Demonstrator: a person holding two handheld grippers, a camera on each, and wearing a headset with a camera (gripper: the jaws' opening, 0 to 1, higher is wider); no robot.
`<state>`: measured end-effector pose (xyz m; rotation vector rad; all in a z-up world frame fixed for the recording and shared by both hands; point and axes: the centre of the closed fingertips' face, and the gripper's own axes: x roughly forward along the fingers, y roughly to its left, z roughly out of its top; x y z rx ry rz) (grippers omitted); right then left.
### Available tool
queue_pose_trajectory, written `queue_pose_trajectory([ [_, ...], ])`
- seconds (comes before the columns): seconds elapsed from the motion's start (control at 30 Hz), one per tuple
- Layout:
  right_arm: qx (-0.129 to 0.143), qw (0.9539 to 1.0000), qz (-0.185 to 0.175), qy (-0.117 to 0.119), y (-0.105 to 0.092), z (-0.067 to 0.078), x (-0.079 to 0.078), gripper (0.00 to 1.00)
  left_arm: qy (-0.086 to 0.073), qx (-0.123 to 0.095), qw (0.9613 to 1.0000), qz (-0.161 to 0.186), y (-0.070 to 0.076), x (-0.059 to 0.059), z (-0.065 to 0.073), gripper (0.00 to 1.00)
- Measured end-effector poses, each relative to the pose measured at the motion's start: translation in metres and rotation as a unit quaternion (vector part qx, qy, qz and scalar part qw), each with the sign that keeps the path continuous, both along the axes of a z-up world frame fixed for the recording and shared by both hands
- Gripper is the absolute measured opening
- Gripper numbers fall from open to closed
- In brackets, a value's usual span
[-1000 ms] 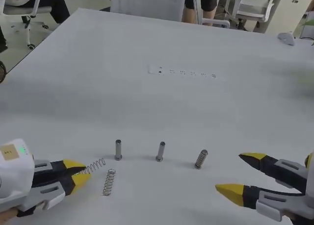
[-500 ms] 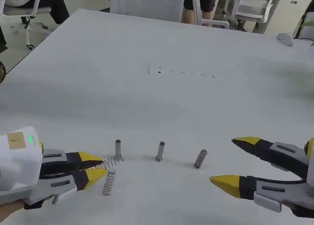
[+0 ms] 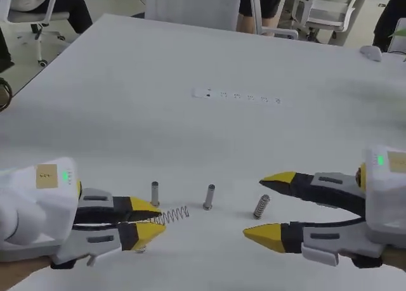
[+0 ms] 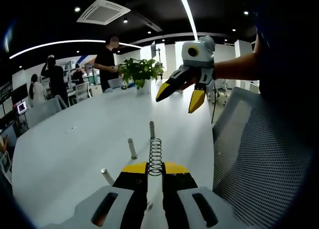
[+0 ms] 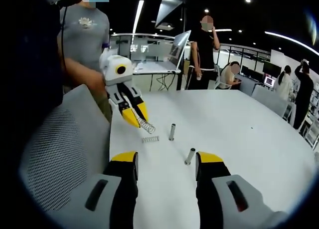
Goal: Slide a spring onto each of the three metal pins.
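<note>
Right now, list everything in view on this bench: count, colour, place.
table: one, white, under everything
socket strip: one, white, set into the table's middle
chairs: several, white, far side
bare pins: two, silver, upright, left and middle of the row
sprung pin: one, silver, right end of the row
loose spring: one, silver, lying on the table by the left gripper
held spring: one, silver, between the left gripper's tips
left gripper: one, yellow-tipped, shut
right gripper: one, yellow-tipped, open, empty

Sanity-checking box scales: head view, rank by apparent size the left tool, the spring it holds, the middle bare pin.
Largest: yellow-tipped grey left tool.
Then silver coil spring and middle bare metal pin, near alike; not ranked.
</note>
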<state>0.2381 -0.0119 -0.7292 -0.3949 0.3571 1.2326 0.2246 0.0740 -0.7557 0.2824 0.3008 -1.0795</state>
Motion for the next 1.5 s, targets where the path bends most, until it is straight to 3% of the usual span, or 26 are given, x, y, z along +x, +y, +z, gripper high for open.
queue_pose_trajectory([
  [0.4,-0.011,0.9978,0.064,0.012,0.033,-0.006,-0.018,0.37,-0.008,-0.007,0.9992,-0.039,-0.021,-0.008,0.008,0.03],
  [0.7,-0.020,0.9954,0.092,0.022,0.043,-0.012,-0.029,0.30,-0.014,-0.012,0.9979,-0.062,-0.029,-0.014,0.014,0.03],
  [1.5,-0.032,0.9936,0.101,0.039,0.045,-0.013,-0.038,0.10,-0.016,-0.009,0.9958,-0.090,-0.038,-0.026,0.018,0.03],
])
